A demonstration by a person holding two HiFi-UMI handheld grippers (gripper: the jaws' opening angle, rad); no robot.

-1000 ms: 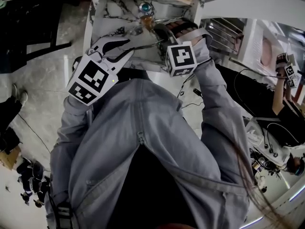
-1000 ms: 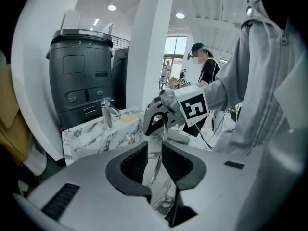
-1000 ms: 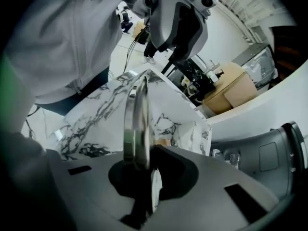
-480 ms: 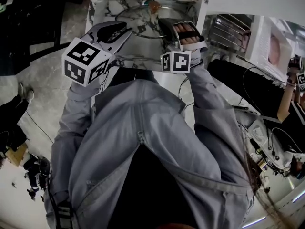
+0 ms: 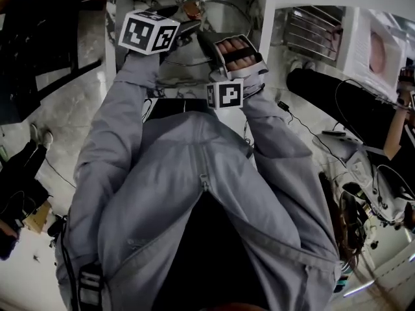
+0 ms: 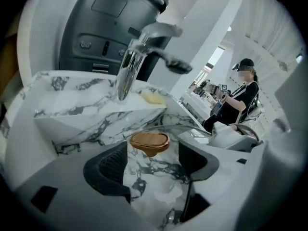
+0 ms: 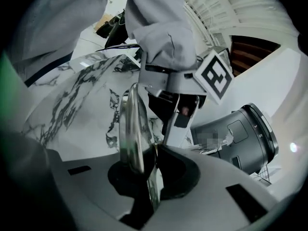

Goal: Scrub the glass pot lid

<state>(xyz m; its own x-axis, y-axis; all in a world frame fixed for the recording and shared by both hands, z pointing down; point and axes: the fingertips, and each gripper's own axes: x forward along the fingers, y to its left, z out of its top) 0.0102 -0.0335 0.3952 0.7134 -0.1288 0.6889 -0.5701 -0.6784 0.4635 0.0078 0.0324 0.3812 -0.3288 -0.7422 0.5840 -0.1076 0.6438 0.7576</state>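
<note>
The glass pot lid [image 5: 224, 15] stands tilted in the marble sink [image 5: 256, 18], its wooden knob [image 5: 191, 8] toward the faucet. My right gripper [image 5: 204, 39] is shut on the lid's metal rim [image 7: 132, 129], which runs edge-on between its pads. My left gripper [image 5: 187, 26] reaches over the lid from the left. Its jaws are opening, and the wooden knob [image 6: 149, 142] sits just beyond the tips, touching neither pad. The left gripper [image 7: 179, 117] also shows in the right gripper view, behind the lid.
A chrome faucet [image 6: 130, 66] rises at the sink's back rim, beside a yellow piece [image 6: 153, 97]. A black appliance [image 6: 110, 23] stands behind it. A wire rack [image 5: 311, 28] is at the right. A person in black [image 6: 240, 97] stands farther off.
My left gripper has moved from the sink's near left edge forward over the lid to the knob, and its jaws have spread. The right gripper keeps its hold on the rim.
</note>
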